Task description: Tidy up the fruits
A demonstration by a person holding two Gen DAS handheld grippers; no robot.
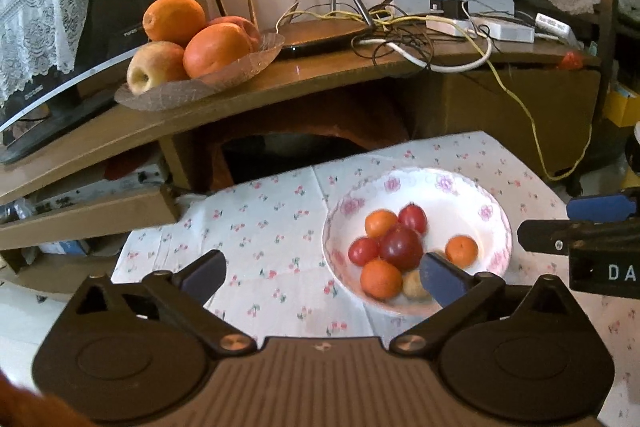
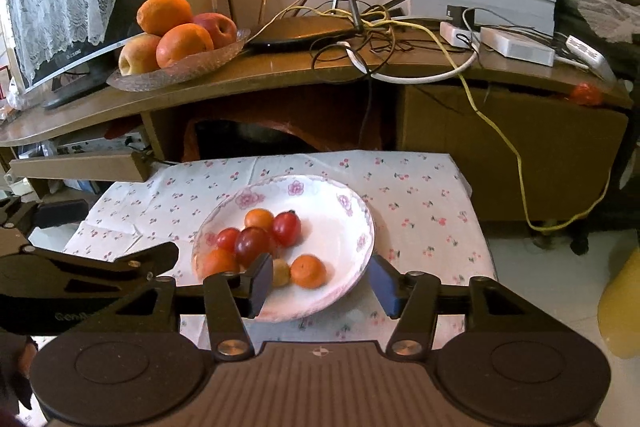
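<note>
A white bowl with pink flowers (image 1: 452,211) (image 2: 332,203) stands on a cherry-print cloth (image 1: 272,227) (image 2: 420,195). It holds small oranges (image 1: 381,279) (image 2: 308,271), red plums (image 1: 401,247) (image 2: 253,245) and a pale yellow fruit (image 1: 414,285). My left gripper (image 1: 324,275) is wide open above the cloth at the bowl's left side, with nothing pressed between its fingers. Over the bowl's near rim my right gripper (image 2: 322,285) stands open, and one small orange shows between its fingers, apart from both pads.
A glass dish (image 1: 244,67) (image 2: 192,69) of large oranges and apples sits on the wooden shelf (image 1: 328,75) behind the cloth. Beside it lie a router, tangled cables (image 2: 380,31) and white adapters. A monitor stands at far left. Each gripper appears at the other view's edge.
</note>
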